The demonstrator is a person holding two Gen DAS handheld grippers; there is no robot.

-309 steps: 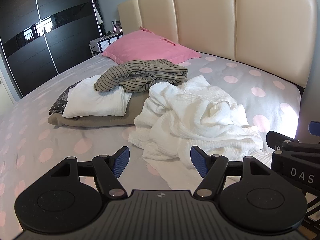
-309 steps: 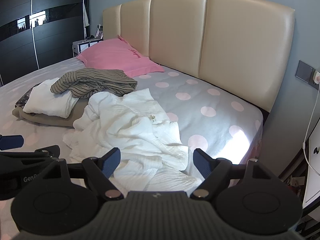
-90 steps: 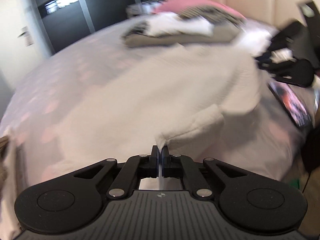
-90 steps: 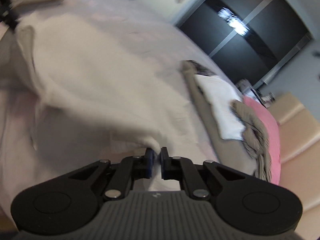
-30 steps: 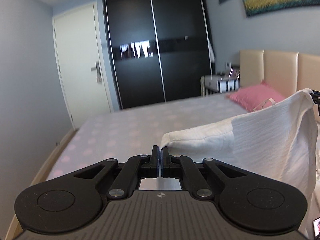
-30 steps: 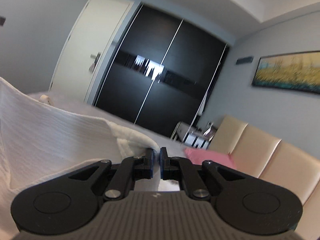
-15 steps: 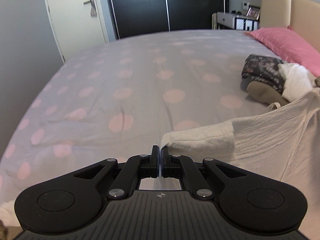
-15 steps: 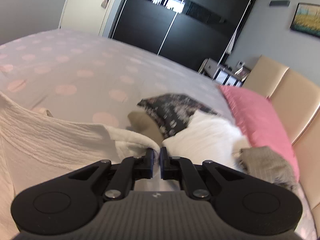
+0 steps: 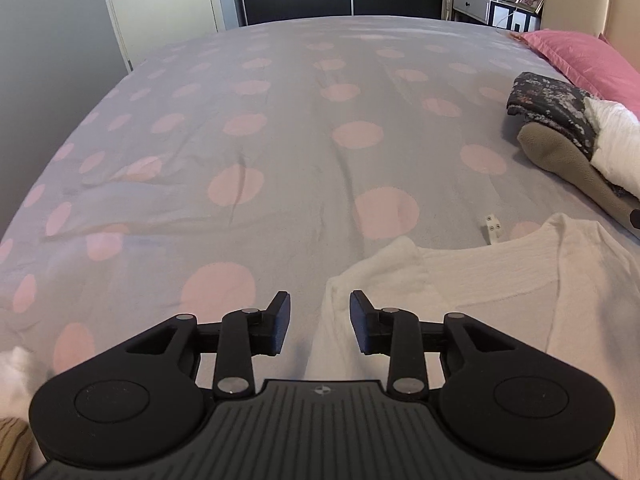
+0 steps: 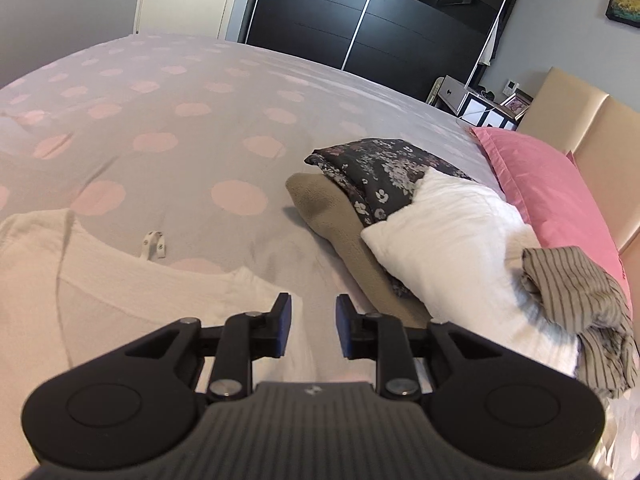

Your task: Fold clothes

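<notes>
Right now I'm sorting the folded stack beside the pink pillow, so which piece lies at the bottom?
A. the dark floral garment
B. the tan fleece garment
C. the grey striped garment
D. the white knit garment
B: the tan fleece garment lies on the bedsheet, with the dark floral garment and the white knit garment on top of it.

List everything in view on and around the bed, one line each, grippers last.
white garment: one, white, spread flat at the near edge of the bed
bed sheet: one, grey with pink dots, covering the bed
clothes pile: one; tan, dark floral, white and striped pieces, right of the garment
pillow: one, pink, by the headboard
headboard: one, cream
wardrobe: one, black, far wall
left gripper: one, black, fingers opening over the garment's corner
right gripper: one, black, fingers opening at the garment's other corner
</notes>
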